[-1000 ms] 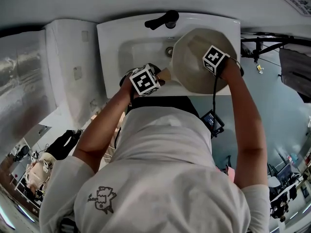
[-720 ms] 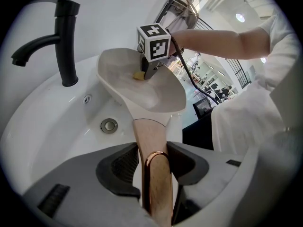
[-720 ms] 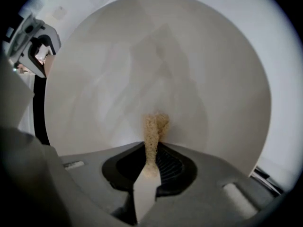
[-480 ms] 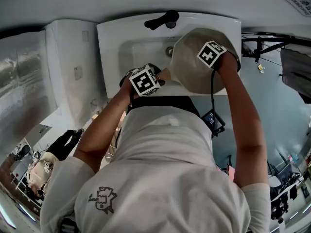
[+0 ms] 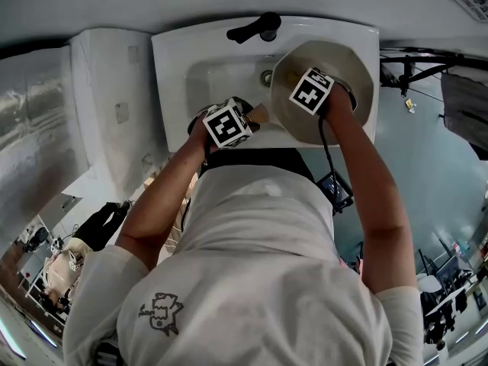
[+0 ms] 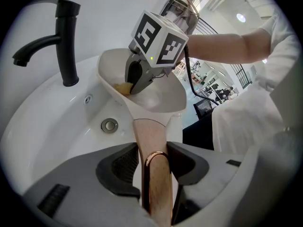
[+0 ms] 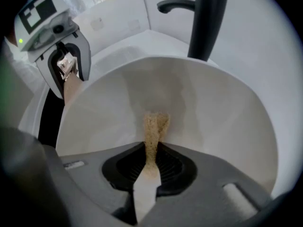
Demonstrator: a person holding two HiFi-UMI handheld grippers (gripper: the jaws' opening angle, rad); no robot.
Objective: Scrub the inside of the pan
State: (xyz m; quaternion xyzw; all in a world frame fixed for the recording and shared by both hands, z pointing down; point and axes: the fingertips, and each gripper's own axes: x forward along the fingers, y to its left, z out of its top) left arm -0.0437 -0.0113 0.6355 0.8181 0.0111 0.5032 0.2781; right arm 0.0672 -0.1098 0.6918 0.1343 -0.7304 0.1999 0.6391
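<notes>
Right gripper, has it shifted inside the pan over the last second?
Yes. In the head view the right gripper, shut on the sponge, has slid left across the pan, away from its right rim toward the sink drain.

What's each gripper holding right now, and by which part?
The left gripper clamps the pan by its wooden-looking handle. The right gripper pinches a yellowish scrub pad by one end, the other end reaching into the pan.
</notes>
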